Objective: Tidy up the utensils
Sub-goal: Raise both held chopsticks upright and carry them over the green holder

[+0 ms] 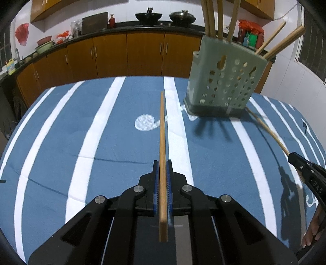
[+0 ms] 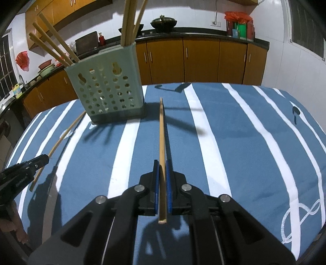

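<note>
Your left gripper (image 1: 162, 169) is clamped on a wooden chopstick (image 1: 162, 130) that points straight ahead over the blue-and-white striped cloth (image 1: 61, 142). The green perforated holder (image 1: 226, 81) stands ahead to the right with chopsticks upright and leaning inside. At the right edge your right gripper (image 1: 295, 160) pinches a second chopstick (image 1: 264, 126) angled toward the holder's base.

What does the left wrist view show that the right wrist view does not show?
Only the left wrist view shows two woks on the counter and a white disc print on the cloth. Only the right wrist view shows a white knot print on the cloth. Both show the green holder with chopsticks in it, the striped cloth, and each hand-held gripper, left and right, shut on one chopstick: left chopstick, right chopstick.
</note>
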Demonstrator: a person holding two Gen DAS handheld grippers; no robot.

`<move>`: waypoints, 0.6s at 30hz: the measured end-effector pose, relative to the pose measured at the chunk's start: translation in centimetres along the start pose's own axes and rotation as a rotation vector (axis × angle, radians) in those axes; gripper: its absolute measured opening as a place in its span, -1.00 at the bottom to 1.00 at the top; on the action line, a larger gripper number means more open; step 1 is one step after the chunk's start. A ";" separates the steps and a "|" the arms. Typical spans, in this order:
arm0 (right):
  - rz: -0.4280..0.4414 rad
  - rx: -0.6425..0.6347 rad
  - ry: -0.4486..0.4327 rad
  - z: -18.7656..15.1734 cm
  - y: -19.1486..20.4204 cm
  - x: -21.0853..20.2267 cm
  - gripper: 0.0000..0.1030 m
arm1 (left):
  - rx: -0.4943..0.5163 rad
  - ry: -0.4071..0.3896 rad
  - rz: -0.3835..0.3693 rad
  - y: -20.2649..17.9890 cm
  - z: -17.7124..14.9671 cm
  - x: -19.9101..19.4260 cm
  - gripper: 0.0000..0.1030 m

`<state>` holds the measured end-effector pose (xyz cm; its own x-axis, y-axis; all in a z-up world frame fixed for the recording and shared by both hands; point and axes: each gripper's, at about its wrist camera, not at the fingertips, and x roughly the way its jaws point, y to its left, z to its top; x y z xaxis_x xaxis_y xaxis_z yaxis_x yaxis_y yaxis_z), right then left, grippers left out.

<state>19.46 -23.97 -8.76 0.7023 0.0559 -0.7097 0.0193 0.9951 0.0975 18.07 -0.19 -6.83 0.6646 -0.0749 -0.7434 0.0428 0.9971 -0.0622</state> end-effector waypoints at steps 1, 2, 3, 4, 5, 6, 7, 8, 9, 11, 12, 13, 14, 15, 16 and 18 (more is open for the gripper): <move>0.001 -0.001 -0.008 0.1 0.0 -0.3 -0.85 | 0.000 -0.012 -0.002 0.1 0.2 -0.4 -0.85; 0.003 -0.001 -0.013 0.3 0.0 -0.4 -0.85 | 0.000 -0.018 -0.004 0.0 0.4 -0.7 -0.85; 0.004 -0.002 -0.021 0.5 0.1 -0.7 -0.85 | 0.001 -0.030 -0.006 0.1 0.6 -1.1 -0.85; 0.006 -0.002 -0.030 0.7 0.1 -1.0 -0.85 | 0.000 -0.037 -0.008 0.0 0.8 -1.3 -0.85; 0.008 -0.001 -0.038 0.8 0.1 -1.2 -0.85 | 0.000 -0.049 -0.011 0.0 1.1 -1.8 -0.85; 0.010 -0.001 -0.047 1.0 0.1 -1.5 -0.85 | 0.000 -0.057 -0.013 0.0 1.3 -2.0 -0.85; 0.011 0.000 -0.056 1.1 0.2 -1.8 -0.85 | -0.001 -0.072 -0.017 0.0 1.6 -2.5 -0.85; 0.014 0.000 -0.069 1.4 0.2 -2.2 -0.85 | -0.001 -0.080 -0.019 0.0 1.7 -2.8 -0.85; 0.015 0.001 -0.077 1.6 0.2 -2.5 -0.85 | -0.001 -0.090 -0.022 0.0 1.9 -3.1 -0.85; 0.018 0.001 -0.098 2.0 0.3 -3.2 -0.85 | 0.003 -0.118 -0.025 -0.2 2.5 -4.0 -0.85; 0.018 0.000 -0.108 2.1 0.4 -3.5 -0.85 | 0.004 -0.130 -0.028 -0.1 2.7 -4.4 -0.85; 0.018 -0.001 -0.118 2.3 0.4 -3.8 -0.85 | 0.004 -0.140 -0.030 -0.2 2.9 -4.7 -0.85; 0.018 -0.004 -0.132 2.6 0.5 -4.2 -0.85 | 0.005 -0.149 -0.032 -0.2 3.0 -5.1 -0.85; 0.018 -0.005 -0.140 2.7 0.5 -4.5 -0.85 | 0.006 -0.159 -0.034 -0.3 3.3 -5.4 -0.85; 0.020 -0.005 -0.153 3.0 0.6 -4.9 -0.85 | 0.008 -0.172 -0.037 -0.3 3.5 -5.8 -0.85; 0.024 -0.005 -0.175 3.5 0.6 -5.6 -0.85 | 0.012 -0.193 -0.041 -0.4 4.0 -6.5 -0.85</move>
<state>18.05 -23.97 -2.30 0.8157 0.0647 -0.5748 -0.0022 0.9941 0.1088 16.71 -0.04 0.67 0.7926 -0.1134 -0.5991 0.0809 0.9934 -0.0811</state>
